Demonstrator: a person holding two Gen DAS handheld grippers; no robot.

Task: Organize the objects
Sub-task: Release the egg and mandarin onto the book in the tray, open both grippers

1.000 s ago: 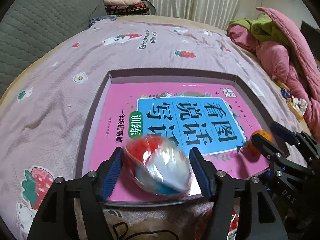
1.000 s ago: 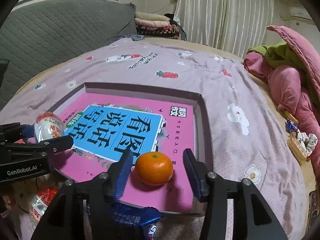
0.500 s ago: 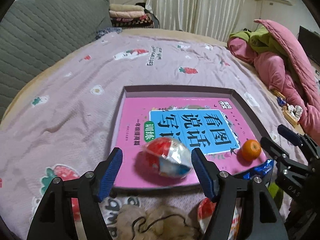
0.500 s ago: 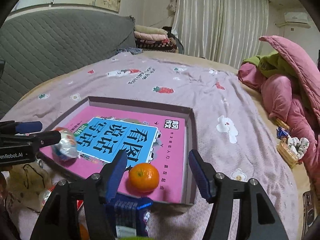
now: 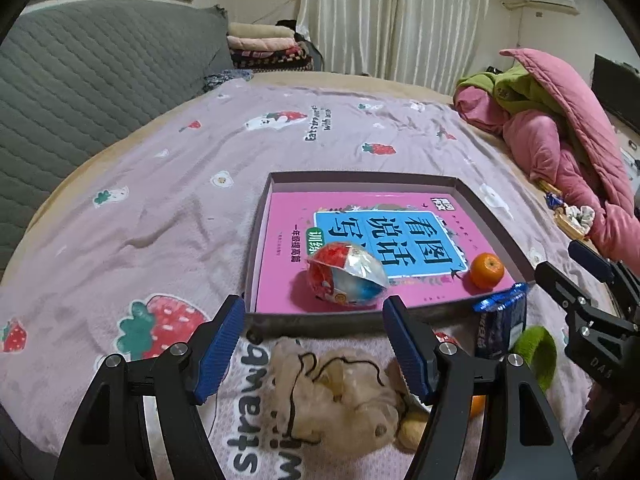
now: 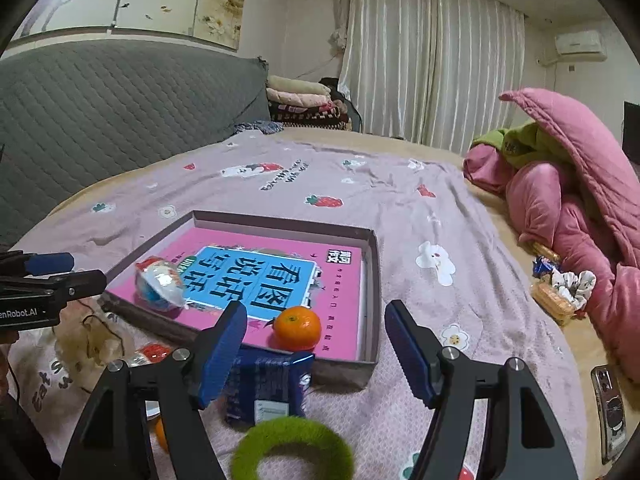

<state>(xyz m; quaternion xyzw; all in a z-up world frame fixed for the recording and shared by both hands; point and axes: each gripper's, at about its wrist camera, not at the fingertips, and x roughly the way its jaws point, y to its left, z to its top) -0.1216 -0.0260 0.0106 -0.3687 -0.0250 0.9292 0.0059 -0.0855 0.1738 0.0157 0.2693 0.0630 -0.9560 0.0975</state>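
Both hand-held grippers, left (image 5: pixel 314 340) and right (image 6: pixel 316 346), hang empty with jaws apart. The orange (image 6: pixel 297 328) and foil snack (image 5: pixel 347 276) sit in the tray (image 6: pixel 370 276) and could roll; the carton (image 6: pixel 267 388) on soft bed (image 5: pixel 160 200) may tip if nudged
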